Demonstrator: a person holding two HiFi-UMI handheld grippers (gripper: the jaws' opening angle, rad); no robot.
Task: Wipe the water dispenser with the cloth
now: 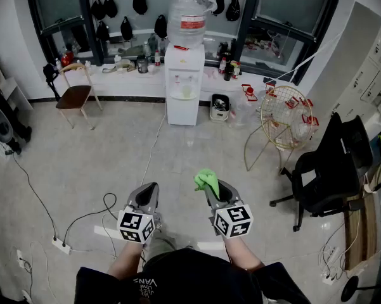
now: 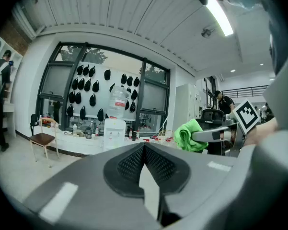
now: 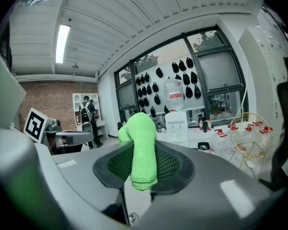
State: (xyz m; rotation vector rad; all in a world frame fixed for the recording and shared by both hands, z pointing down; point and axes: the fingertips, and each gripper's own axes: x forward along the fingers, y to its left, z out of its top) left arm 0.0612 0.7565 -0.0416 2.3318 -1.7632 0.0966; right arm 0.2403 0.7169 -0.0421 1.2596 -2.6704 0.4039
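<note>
The left gripper [image 2: 144, 148] is hanging low in front of the person, pointing slightly down, and its own view shows its jaws pressed together with nothing between them. Beside it, the right gripper [image 1: 210, 186] is pinching the green cloth [image 3: 141, 147] between its ridged pads. The cloth is bunching up above the tips and drooping a little below them. In the head view that cloth [image 1: 205, 179] is riding at the front of the right gripper, out over the pale tiled floor [image 1: 177, 160]. The two grippers are sitting side by side, near each other but apart, their marker cubes facing up at the camera.

The white water dispenser [image 1: 183, 86] is standing well away, straight ahead against the window ledge, with a big clear bottle [image 1: 189, 16] upended on top. Nothing is touching it. A cable is running across the floor from its base toward the person.

To its left a brown chair [image 1: 75, 95] is standing by the ledge. To its right there is a small bin [image 1: 220, 106], then a gold wire rack [image 1: 285, 118] and a black office chair [image 1: 322, 173]. In the right gripper view, a person with a backpack is standing far off at the left by some shelving.
</note>
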